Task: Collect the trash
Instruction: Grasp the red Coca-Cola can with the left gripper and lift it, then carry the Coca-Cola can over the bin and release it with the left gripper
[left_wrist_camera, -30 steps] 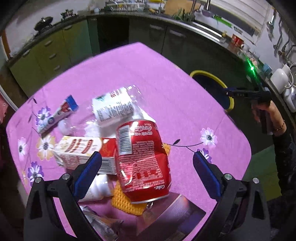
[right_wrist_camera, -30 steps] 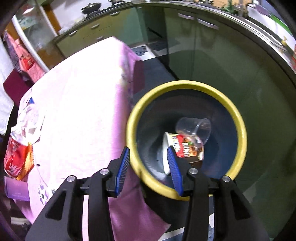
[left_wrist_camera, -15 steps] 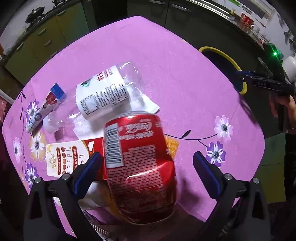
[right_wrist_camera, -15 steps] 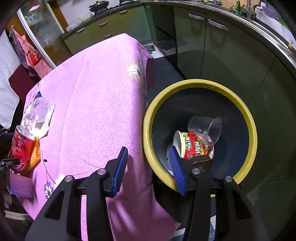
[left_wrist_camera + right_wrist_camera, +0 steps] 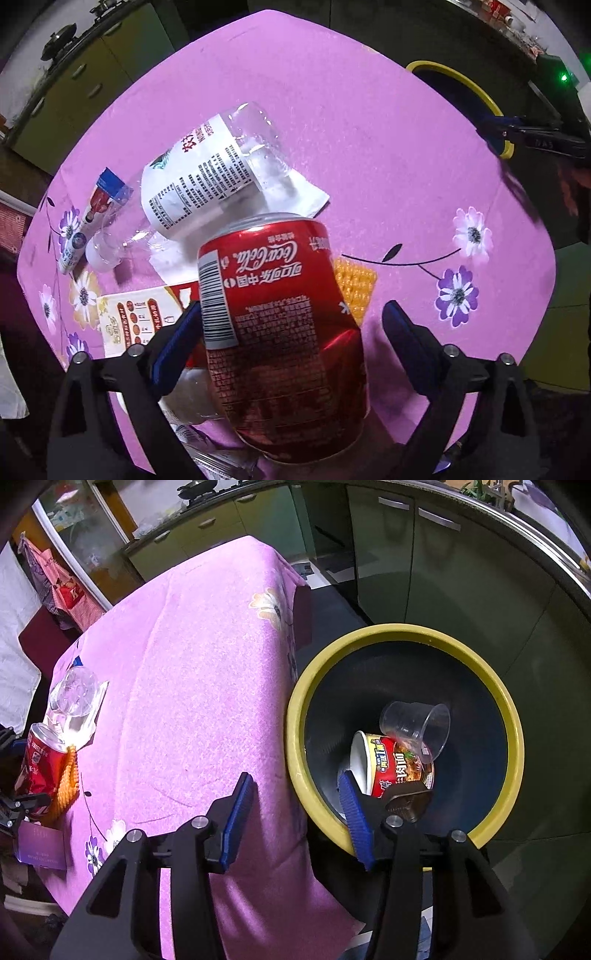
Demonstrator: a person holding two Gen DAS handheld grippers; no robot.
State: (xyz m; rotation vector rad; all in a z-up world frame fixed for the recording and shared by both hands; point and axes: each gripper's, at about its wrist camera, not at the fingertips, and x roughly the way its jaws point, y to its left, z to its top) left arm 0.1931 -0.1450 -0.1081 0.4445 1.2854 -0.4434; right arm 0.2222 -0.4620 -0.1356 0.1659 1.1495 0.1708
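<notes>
Red dented cola can [image 5: 284, 332] is being framed between the spread fingers of the left gripper [image 5: 291, 343] on the pink flowered tablecloth [image 5: 369, 147], crowded by a crinkly clear bottle [image 5: 210, 173] and carton [image 5: 140, 317], while the right gripper [image 5: 295, 812] is being held open, empty, beside the yellow-rimmed bin [image 5: 509, 716].

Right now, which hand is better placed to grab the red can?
Left. Its gripper is open with the can between its fingers; the right gripper is open over by the bin.
</notes>
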